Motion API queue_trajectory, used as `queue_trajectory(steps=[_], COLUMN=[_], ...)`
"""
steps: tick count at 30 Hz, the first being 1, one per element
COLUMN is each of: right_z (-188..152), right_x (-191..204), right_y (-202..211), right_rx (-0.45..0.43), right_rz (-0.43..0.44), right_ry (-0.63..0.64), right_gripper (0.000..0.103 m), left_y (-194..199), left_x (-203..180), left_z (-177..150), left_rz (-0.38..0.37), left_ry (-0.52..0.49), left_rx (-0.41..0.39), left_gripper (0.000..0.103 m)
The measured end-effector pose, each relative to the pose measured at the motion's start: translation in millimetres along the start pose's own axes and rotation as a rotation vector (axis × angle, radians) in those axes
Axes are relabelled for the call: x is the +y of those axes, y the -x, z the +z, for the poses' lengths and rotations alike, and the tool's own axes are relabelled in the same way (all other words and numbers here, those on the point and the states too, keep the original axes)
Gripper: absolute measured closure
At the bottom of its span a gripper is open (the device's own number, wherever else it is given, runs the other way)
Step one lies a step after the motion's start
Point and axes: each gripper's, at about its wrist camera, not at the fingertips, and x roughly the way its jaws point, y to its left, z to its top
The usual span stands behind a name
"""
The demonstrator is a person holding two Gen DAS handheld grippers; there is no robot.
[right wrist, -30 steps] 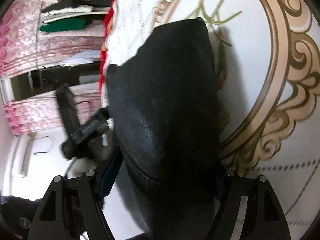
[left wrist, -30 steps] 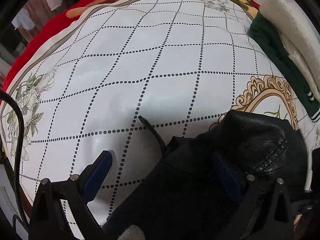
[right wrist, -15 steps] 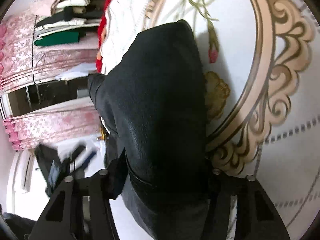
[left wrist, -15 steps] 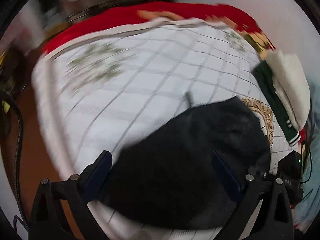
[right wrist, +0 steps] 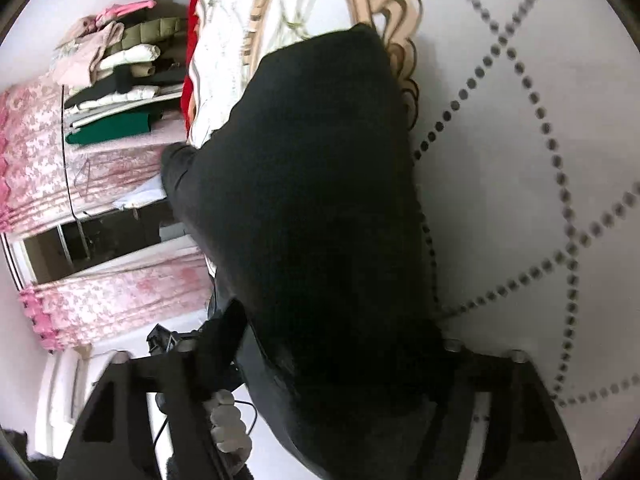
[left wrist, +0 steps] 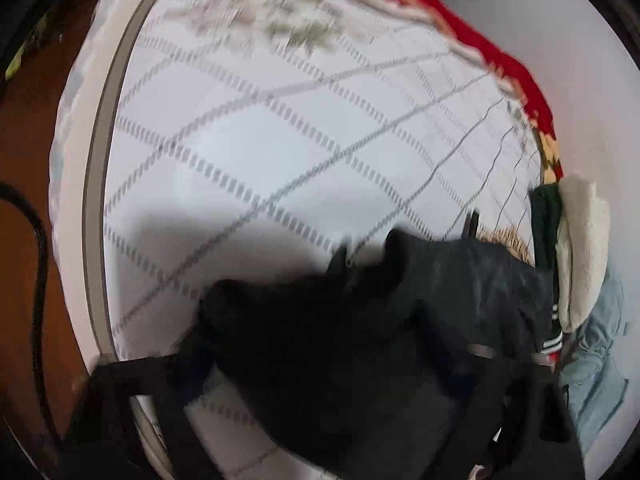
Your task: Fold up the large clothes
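Left gripper [left wrist: 320, 364] astride bunched black garment [left wrist: 360, 340]

A bed [left wrist: 280, 152] with a white dotted-check cover fills the scene; brown floor [left wrist: 24, 280] lies left, pink curtains [right wrist: 100, 300] and stacked clothes [right wrist: 120, 80] beyond.

The black garment [right wrist: 320, 208] looks like smooth leather-like cloth with a dull sheen, greyer and faintly grained where light catches it near the bed's far right edge [left wrist: 480, 280]. It lies on a bedspread [left wrist: 280, 152] of smooth, slightly shiny white fabric printed with dotted lines and a gold scroll frame [right wrist: 400, 12], edged by a matt red blanket [left wrist: 500, 52]. At that right edge sits a fluffy cream fleece [left wrist: 580, 248] on green knit [left wrist: 544, 216]; both grippers' fingers [right wrist: 132, 408] are matt black plastic with metal screws.
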Motion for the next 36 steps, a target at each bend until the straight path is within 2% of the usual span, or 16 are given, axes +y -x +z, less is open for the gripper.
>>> queue_trajectory(steps=[1,2,3,4,6,9,16,22,26,29,32,36], right_z=[2,1,0,0,-4,-5,-19,-10,10,34,64,125], right_x=[2,2,6,8,5,21,65,121,164,190,211,240], right_y=[-5,-8,-11,-15,-11,-8,16,50,92,131,174,225], right_rx=[-0.013,-0.022,-0.031,-0.042,-0.045,-0.059,-0.082,-0.117,-0.169,-0.222,-0.283,-0.358], right_rz=[0.013,0.006,-0.005,-0.006,0.03,0.064,0.131,0.181,0.198,0.208,0.217,0.221], right_ry=[0.003,0.011,0.023,0.029,0.016,0.045,0.123,0.171,0.215,0.24,0.26,0.267], right_gripper=[0.019,0.019,0.023,0.028,0.043,0.055,0.059,0.06,0.06,0.06,0.06,0.06], left_y=[1,2,6,8,19,32,81,121,139,145,144,128], left_x=[-5,-9,-17,-21,-29,-38,-60,-112,-164,-217,-275,-364], left_z=[2,3,3,6,10,19,28,47,63,81,96,111], left_rz=[0.004,-0.005,0.004,0.012,0.017,0.004,-0.017,-0.07,-0.134,-0.203,-0.27,-0.334], left_ry=[-0.017,-0.037,-0.074,-0.094,-0.135,-0.162,-0.265,-0.335,-0.378,-0.399,-0.431,-0.484], left_rx=[-0.013,-0.028,-0.043,-0.066,-0.102,-0.124,-0.187,-0.232,-0.261,-0.274,-0.293,-0.301], left_gripper=[0.054,0.067,0.076,0.08,0.083,0.085,0.086,0.086,0.086,0.086,0.086,0.086])
